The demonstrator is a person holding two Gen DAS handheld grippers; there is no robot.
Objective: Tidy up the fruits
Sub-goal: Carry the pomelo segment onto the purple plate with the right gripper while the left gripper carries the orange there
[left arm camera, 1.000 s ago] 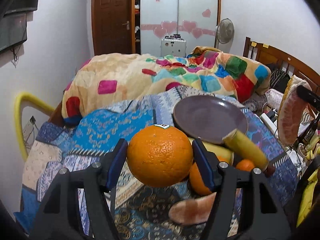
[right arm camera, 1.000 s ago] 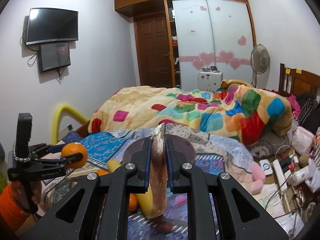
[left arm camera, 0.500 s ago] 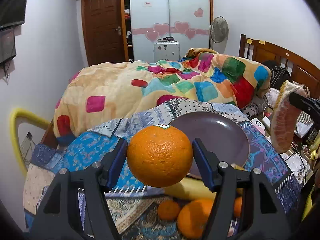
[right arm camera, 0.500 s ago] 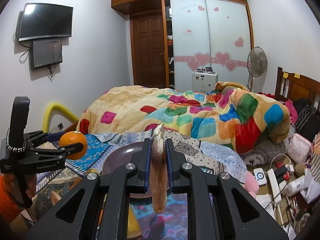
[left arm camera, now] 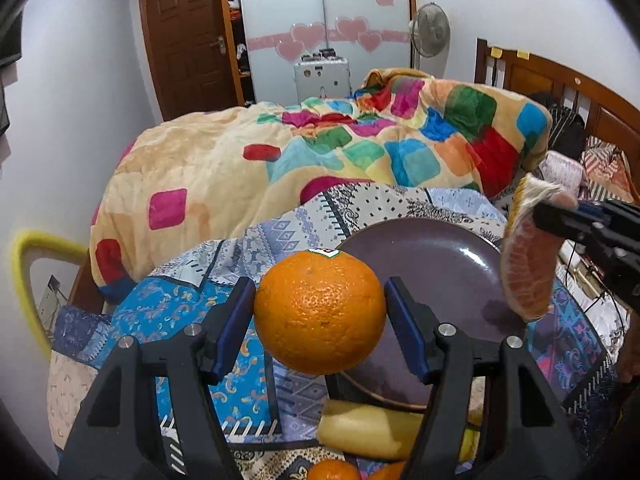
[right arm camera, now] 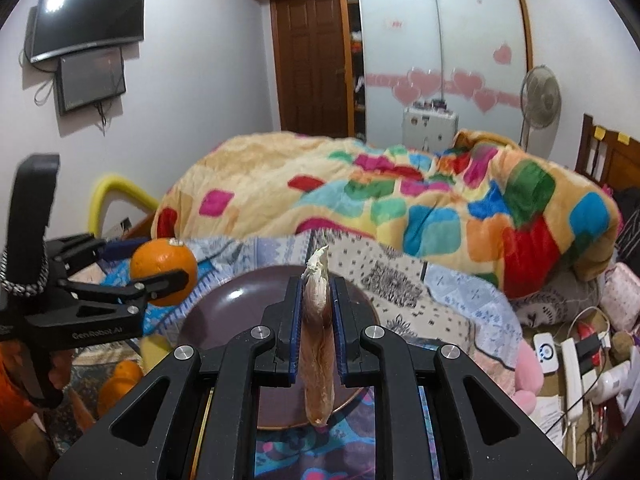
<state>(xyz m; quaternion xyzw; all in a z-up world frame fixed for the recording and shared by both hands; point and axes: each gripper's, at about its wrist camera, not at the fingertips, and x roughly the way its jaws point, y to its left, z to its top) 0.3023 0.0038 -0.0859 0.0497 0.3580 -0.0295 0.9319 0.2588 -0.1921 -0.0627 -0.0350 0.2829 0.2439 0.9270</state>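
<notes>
My left gripper [left arm camera: 320, 312] is shut on a large orange [left arm camera: 320, 312], held above the near left rim of a dark purple plate [left arm camera: 440, 264] on the patterned bedspread. My right gripper [right arm camera: 316, 312] is shut on a peeled pomelo wedge [right arm camera: 316, 344], held upright over the plate [right arm camera: 240, 316]. The wedge [left arm camera: 528, 264] hangs at the plate's right edge in the left wrist view. The left gripper and its orange [right arm camera: 164, 272] show at the left of the right wrist view. A banana [left arm camera: 368, 428] and small oranges [left arm camera: 332, 470] lie in front of the plate.
A bright patchwork quilt [left arm camera: 360, 152] is heaped behind the plate. A wooden headboard [left arm camera: 560, 84] stands at the right. Cables, a power strip [right arm camera: 572, 364] and a pink toy [right arm camera: 528, 372] clutter the right side. A yellow foam tube [left arm camera: 28, 272] curves at the left.
Both grippers have moved forward and closer to the plate with their fruit. The wedge now hangs lower over the plate's right edge, and the orange sits near the plate's left rim.
</notes>
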